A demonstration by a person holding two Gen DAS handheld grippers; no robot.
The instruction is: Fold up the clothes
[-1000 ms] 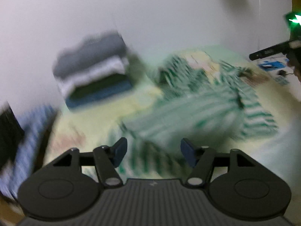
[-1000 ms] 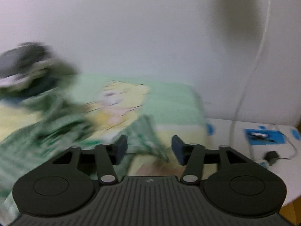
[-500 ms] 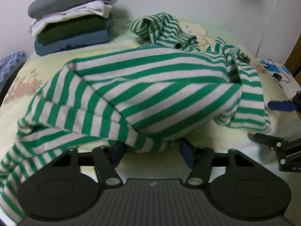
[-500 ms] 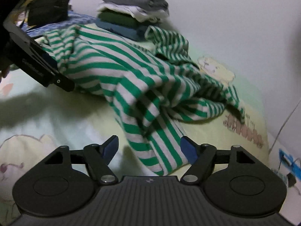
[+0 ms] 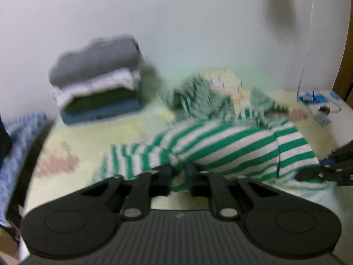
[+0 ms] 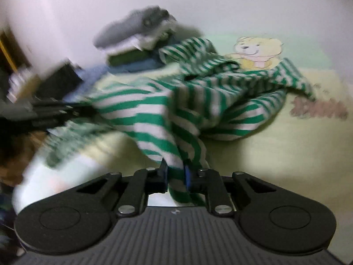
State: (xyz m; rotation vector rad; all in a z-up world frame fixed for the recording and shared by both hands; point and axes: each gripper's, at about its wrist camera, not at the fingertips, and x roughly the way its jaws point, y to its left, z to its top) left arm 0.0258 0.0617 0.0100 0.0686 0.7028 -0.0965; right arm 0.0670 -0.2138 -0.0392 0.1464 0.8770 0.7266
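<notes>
A green-and-white striped garment (image 5: 231,145) lies crumpled across a pale yellow-green bedspread (image 5: 92,130). My left gripper (image 5: 179,178) is shut on a bunched edge of this cloth near its front left. In the right wrist view the same striped garment (image 6: 167,108) hangs up from the bed, and my right gripper (image 6: 175,174) is shut on a fold of it. The right gripper also shows at the right edge of the left wrist view (image 5: 331,165), and the left gripper at the left of the right wrist view (image 6: 50,112). Both views are blurred.
A stack of folded clothes (image 5: 97,81), grey on top, then white, dark green and blue, stands at the back left against the white wall. A blue patterned cloth (image 5: 15,152) lies at the left edge. A white side surface with cables and small blue items (image 5: 317,101) sits right.
Both grippers were open half a second ago and have now closed on the striped garment. The cloth has been drawn up and bunched between them; both cameras are moving fast.
</notes>
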